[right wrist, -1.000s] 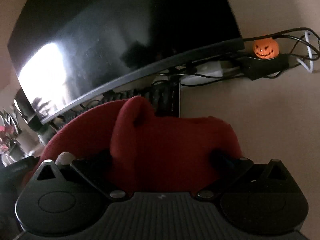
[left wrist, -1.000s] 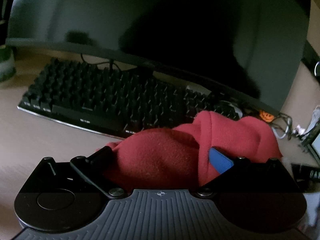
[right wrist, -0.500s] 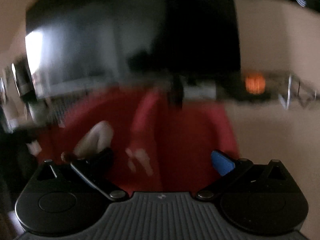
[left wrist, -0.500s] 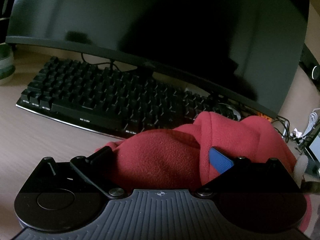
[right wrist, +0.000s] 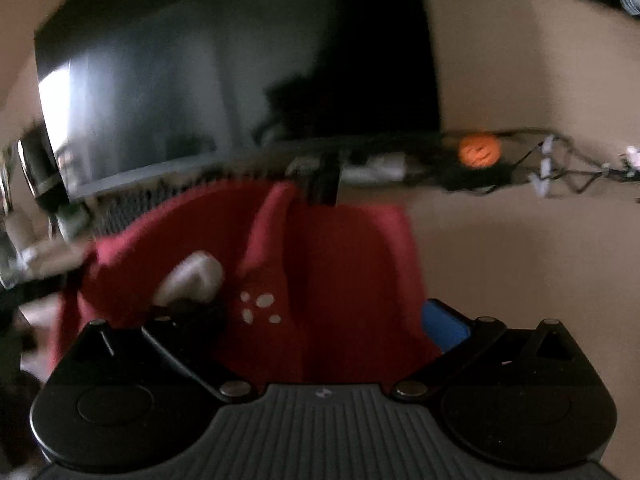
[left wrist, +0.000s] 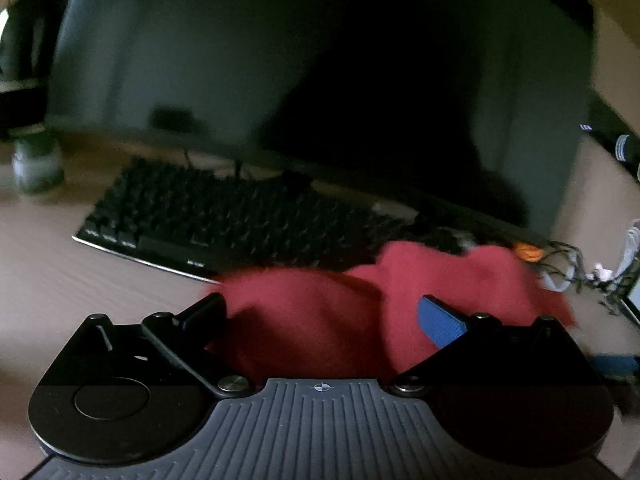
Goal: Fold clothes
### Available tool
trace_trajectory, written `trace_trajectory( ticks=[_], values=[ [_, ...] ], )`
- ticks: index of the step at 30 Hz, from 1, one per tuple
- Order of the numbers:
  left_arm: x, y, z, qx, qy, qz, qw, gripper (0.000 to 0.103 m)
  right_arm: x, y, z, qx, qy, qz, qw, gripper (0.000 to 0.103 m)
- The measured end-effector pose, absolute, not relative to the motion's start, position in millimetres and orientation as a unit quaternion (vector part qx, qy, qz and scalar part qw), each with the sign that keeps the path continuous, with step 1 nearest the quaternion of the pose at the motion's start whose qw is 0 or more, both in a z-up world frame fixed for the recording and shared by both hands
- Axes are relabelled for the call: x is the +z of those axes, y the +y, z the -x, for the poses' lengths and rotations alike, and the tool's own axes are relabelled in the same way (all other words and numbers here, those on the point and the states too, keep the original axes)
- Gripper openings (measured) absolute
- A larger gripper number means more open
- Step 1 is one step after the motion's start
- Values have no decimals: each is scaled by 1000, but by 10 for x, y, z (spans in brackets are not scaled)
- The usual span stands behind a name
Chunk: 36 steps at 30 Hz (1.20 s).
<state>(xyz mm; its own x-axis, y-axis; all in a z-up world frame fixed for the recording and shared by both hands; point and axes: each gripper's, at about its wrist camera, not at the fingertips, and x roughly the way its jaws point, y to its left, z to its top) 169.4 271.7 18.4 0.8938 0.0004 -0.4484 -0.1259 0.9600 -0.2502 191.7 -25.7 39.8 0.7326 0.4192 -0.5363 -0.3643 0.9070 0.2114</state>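
Since half a second ago both views have pulled back and up — more desk shows before the keyboard (left wrist: 224, 220), and the monitor (left wrist: 320, 80) fills the top, blurred. The red garment (left wrist: 320, 320) lies bunched on the desk (left wrist: 60, 280) just in front of the keyboard, filling the gap between the spread fingers of the left gripper (left wrist: 324, 316). The right gripper (right wrist: 324, 316) is also spread, the same red cloth between its fingers — white dots and a pale patch now show on it; a small orange pumpkin (right wrist: 479, 150) sits beyond
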Motion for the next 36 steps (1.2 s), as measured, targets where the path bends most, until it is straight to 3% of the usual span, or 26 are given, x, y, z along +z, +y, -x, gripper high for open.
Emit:
trace_trajectory(
  ticks=[6, 11, 15, 25, 36],
  values=[
    [339, 2100, -632, 83, 234, 175, 953, 103, 367, -637, -1094, 199, 265, -17, 943, 103],
    [161, 1471, 42, 115, 233, 89, 961, 103, 32, -921, -466, 209, 300, -12, 931, 103],
    [49, 1226, 344, 87, 257, 104, 957, 103, 25, -1018, -293, 209, 288, 16, 934, 103],
    [187, 1158, 768, 116, 239, 108, 958, 103, 93, -1141, -115, 206, 282, 14, 937, 103],
    [213, 1023, 733, 111, 247, 88, 959, 103, 84, -1087, -186, 233, 288, 25, 929, 103]
  ],
)
